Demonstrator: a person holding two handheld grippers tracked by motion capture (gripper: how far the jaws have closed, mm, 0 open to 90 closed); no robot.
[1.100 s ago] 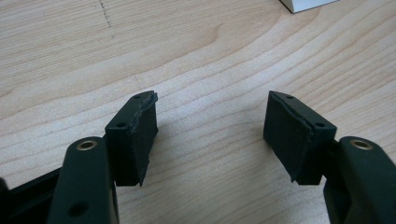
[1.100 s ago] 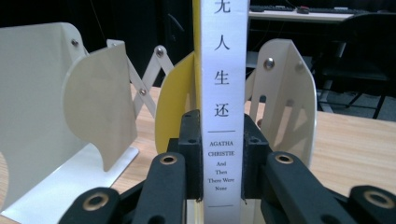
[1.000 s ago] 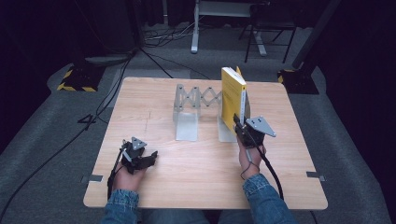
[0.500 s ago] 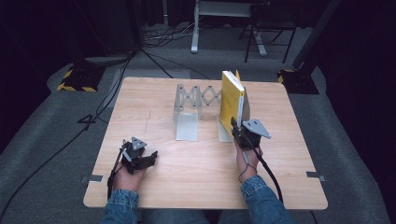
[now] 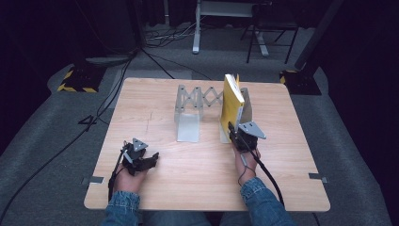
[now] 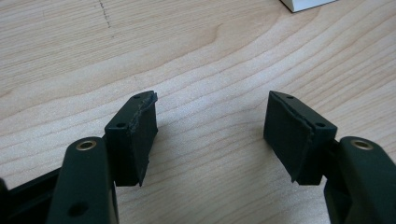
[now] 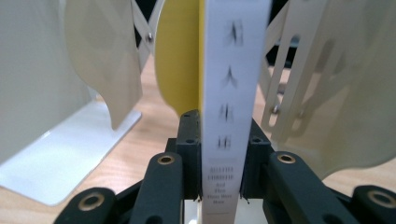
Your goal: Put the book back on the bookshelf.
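Jaws first: on the left gripper we find them spread wide with nothing between them. In the left gripper view, the two black pads stand well apart over bare wood, and a white corner of the rack's base shows at the top edge. In the high view, this gripper rests on the table near its front left corner, held in the person's left hand, with its cable trailing back toward the front edge.

Moving right, we see a white folding rack standing near the middle of the table, toward the far edge. Its left plate has a flat base lying on the wood, and a scissor lattice joins it to the right plate.

Further right, a book with a yellow cover stands upright just inside the right plate of the rack, spine facing the person.

On the right gripper, the jaws are clamped on the lower part of the book's white spine. The right gripper view shows one pad pressed against each side of the spine, with rack plates left and right. The right hand holds this gripper right of the table's centre.
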